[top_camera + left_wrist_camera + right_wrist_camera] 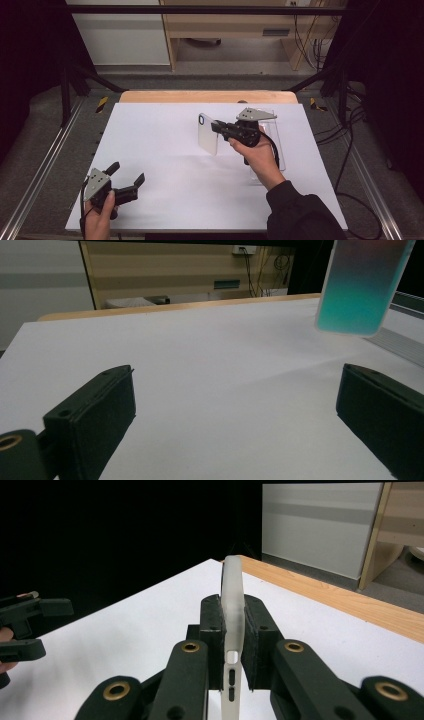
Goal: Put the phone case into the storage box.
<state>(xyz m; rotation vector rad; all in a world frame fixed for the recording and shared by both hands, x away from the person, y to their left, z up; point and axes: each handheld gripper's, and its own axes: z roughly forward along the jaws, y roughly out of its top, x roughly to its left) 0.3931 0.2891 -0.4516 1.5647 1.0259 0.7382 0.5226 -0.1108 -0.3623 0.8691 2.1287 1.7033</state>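
Note:
A translucent phone case [207, 135] with a camera cutout near its top hangs upright above the white sheet [165, 150]. My right gripper [216, 126] is shut on its edge. In the right gripper view the case [232, 580] stands edge-on between the closed jaws of the right gripper [232, 617]. Seen in the left gripper view, the case [360, 285] looks teal and floats at the upper right. My left gripper [127, 176] rests low at the sheet's near left corner, open and holding nothing. Its jaws [235, 410] stand wide apart over bare sheet.
A clear plastic tray [279, 150] lies on the sheet under the right hand. The wooden table edge [207, 96] runs along the far side. Black frame bars [75, 80] and cables [350, 130] flank the table. The left gripper [22, 625] appears far left in the right gripper view.

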